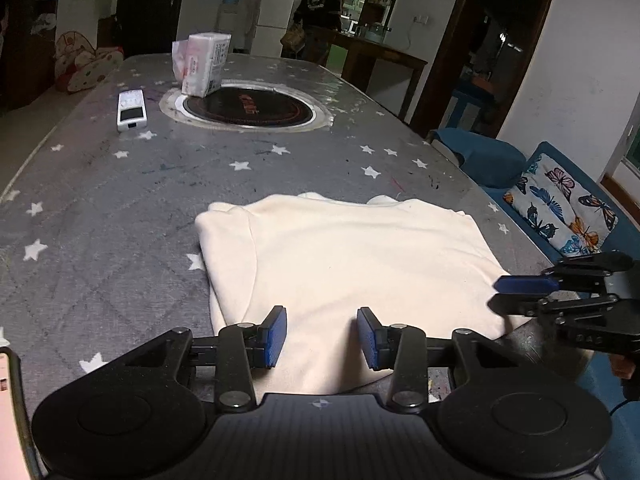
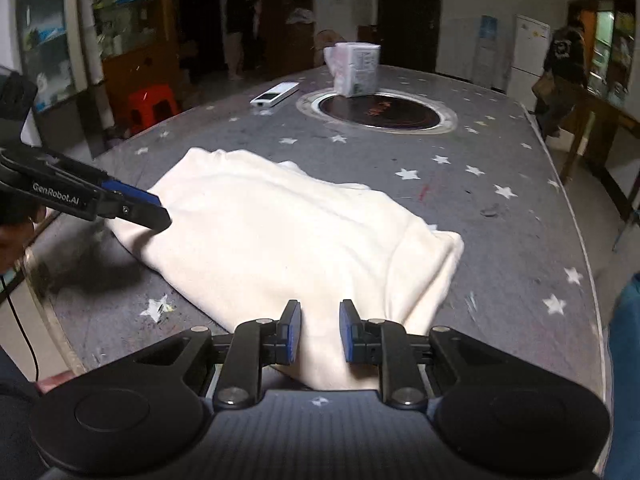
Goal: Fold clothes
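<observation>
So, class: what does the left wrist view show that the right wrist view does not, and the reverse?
Only the left wrist view shows the blue sofa with its butterfly-print cushion beside the table. Only the right wrist view shows the red plastic stool and the glass-fronted cabinet. Both show the folded cream garment on the grey star-patterned tablecloth, the white remote control, the white tissue pack, the round black hotplate, and both open hand-held grippers, left and right.
</observation>
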Available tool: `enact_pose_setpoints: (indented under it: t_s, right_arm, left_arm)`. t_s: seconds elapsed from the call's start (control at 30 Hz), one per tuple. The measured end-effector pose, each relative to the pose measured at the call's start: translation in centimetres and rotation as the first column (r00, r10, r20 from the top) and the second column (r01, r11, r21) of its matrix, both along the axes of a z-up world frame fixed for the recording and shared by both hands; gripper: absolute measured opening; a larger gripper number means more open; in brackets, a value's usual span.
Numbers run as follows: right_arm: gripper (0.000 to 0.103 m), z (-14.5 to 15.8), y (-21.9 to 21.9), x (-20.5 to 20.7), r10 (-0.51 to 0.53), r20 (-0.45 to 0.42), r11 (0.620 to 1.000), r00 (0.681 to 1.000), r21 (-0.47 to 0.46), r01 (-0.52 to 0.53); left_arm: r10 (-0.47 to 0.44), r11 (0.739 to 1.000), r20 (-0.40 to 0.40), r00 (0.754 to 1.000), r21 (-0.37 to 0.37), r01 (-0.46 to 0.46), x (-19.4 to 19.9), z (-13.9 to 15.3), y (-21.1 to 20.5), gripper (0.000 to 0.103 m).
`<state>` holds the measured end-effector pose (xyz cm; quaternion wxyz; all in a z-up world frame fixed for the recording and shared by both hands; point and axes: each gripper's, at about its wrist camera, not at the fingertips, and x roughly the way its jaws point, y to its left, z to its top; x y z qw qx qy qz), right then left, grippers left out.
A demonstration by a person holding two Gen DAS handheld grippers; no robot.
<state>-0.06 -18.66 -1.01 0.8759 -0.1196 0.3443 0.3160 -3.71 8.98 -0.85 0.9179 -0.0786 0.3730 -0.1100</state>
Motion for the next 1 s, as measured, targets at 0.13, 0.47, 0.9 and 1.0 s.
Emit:
enact_pose_setpoints:
  t_s: [0.13,0.47,0.9,1.0]
  right_arm:
    - [0.019,0.1,-0.8,-0.5,-0.026,-0.001,1.000,1.000,0.008,0.026]
    - [0.018,-0.2,-1.1,-1.3,-0.041,-0.009,0.999,0.999,-0.007,0.041]
    - [0.019,1.4,-0.2,1.5,-0.044,0.015,0.999,0.999,0.027,0.044]
    - [0.019,1.2,0.1,2.3,-0.045,0.010,0.999,0.999,0.016,0.045]
  left_arm:
    - [0.014,1.000,0.008,1.000,0.002,-0.014,-0.8,-0.2,0.4,0.043]
    - [0.026,1.000,0.023,0.999,0.016,-0.026,-1.8,-0.4,1.0,0.044]
    - [0.024,1.000,0.012,1.000,-0.003,-0.024,0.1,0.5,1.0,0.047]
    - [0.025,1.000,-0.008,1.000,-0.003,-0.025,0.6,0.1,1.2,0.047]
